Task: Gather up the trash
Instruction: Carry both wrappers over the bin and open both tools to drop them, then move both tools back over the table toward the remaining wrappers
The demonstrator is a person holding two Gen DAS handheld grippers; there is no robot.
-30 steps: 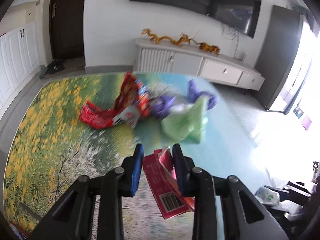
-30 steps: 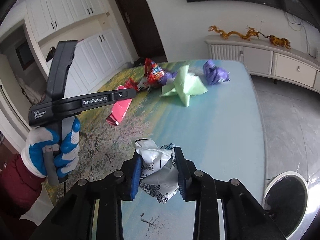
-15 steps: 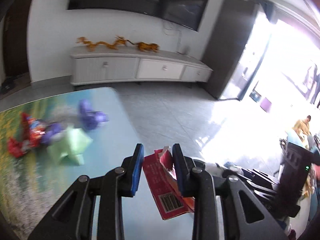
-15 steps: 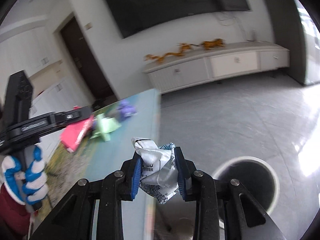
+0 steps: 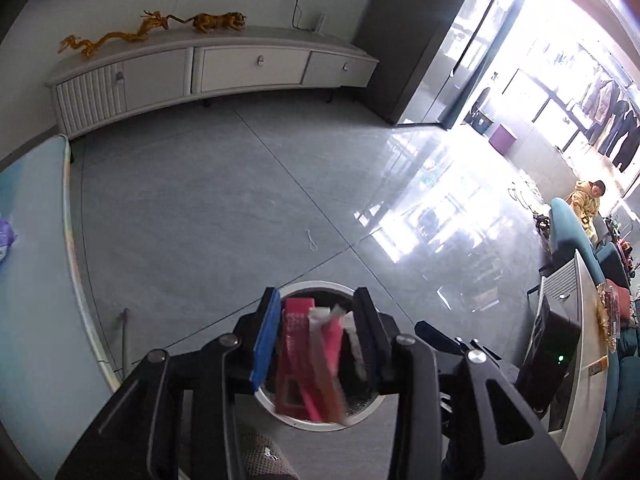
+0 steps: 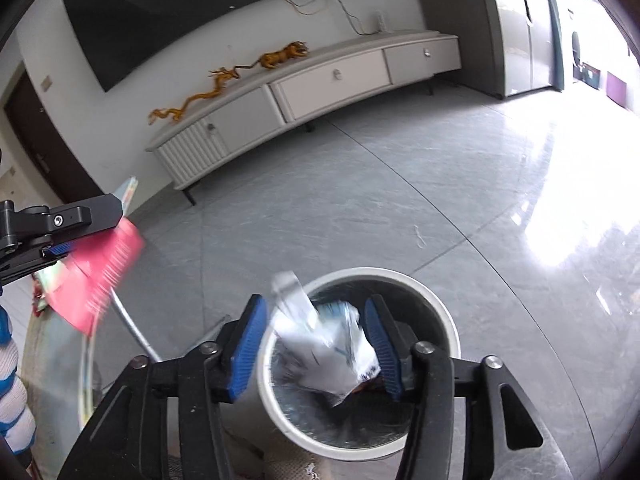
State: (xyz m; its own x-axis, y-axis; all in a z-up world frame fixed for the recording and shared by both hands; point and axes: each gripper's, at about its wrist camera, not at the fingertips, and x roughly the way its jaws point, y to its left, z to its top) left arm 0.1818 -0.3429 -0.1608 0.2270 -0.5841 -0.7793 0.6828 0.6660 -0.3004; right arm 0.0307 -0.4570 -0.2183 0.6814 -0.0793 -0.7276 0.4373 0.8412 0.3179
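Grippers [image 5: 316, 328] [image 6: 316, 344] now over bin [image 6: 444, 320], jaws opening, wrappers [image 5: 308, 360] [image 6: 328, 352] released.

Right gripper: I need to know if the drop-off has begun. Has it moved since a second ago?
Yes. The right gripper has swung off the table to above the white bin on the floor; its jaws are opening around the crumpled white wrapper.

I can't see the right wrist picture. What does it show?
The right gripper hangs over a round white bin, its jaws opening around a crumpled white wrapper. At the left edge, the left gripper has a red packet. Behind them is grey floor and a long white cabinet.
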